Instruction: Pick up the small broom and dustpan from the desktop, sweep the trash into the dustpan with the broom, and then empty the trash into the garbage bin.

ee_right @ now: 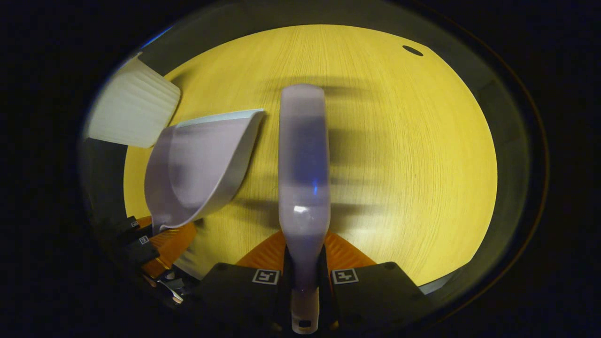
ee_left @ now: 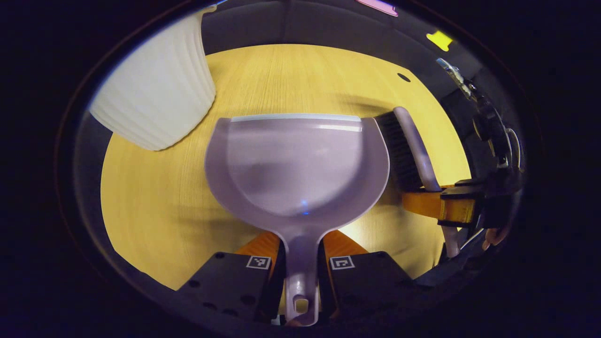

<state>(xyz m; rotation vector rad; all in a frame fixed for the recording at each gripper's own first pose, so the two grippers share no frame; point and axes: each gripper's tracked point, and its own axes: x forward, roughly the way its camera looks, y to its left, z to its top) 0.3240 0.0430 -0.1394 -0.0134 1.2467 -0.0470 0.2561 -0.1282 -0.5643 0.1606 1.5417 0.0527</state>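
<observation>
A lilac dustpan (ee_left: 298, 169) is held above the wooden desktop (ee_left: 155, 206), its handle clamped between the fingers of my left gripper (ee_left: 300, 256). The pan looks empty, its pale front lip pointing away. My right gripper (ee_right: 304, 256) is shut on the handle of the small lilac broom (ee_right: 304, 155), whose back faces the camera. In the left gripper view the broom (ee_left: 413, 150) shows its black bristles right beside the pan's right rim, with the right gripper (ee_left: 443, 204) behind it. The right gripper view has the dustpan (ee_right: 199, 164) at left with the left gripper (ee_right: 159, 241) under it.
A white ribbed garbage bin (ee_left: 157, 91) stands at the desk's far left, beyond the pan; it appears again as the bin (ee_right: 134, 110) in the right gripper view. A small dark hole (ee_right: 412, 50) marks the desktop's far right. No trash is visible on the wood.
</observation>
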